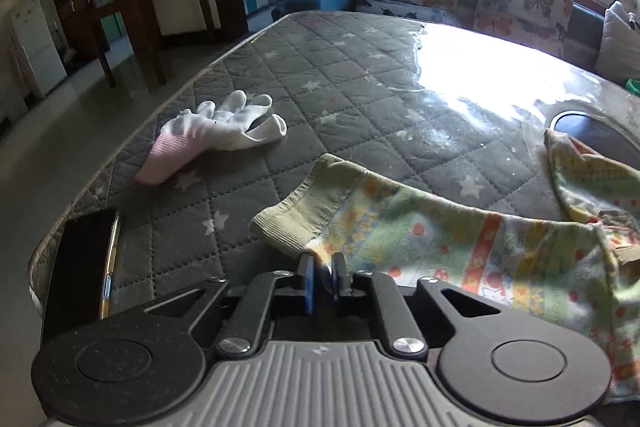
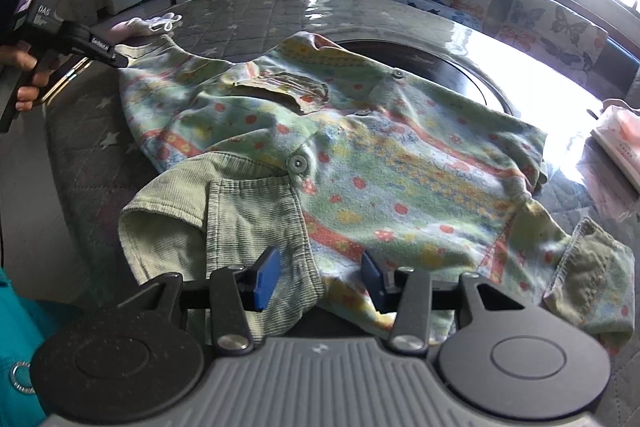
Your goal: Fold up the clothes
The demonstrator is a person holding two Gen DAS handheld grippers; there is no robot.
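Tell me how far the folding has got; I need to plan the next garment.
Barely begun. Done: the floral baby garment lies spread on the quilted table cover, no fold visible. In hand: the left tool is shut on the sleeve by its green cuff; the right tool is open over the green collar. Left: every fold.

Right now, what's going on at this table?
A person is folding a small flowered shirt spread on a quilted table cover. The left hand-held gripper is shut on the shirt's sleeve near its green cuff. The right hand-held gripper is open, its fingers on either side of the shirt's near edge, not yet gripping. A white glove lies off to the side, untouched.
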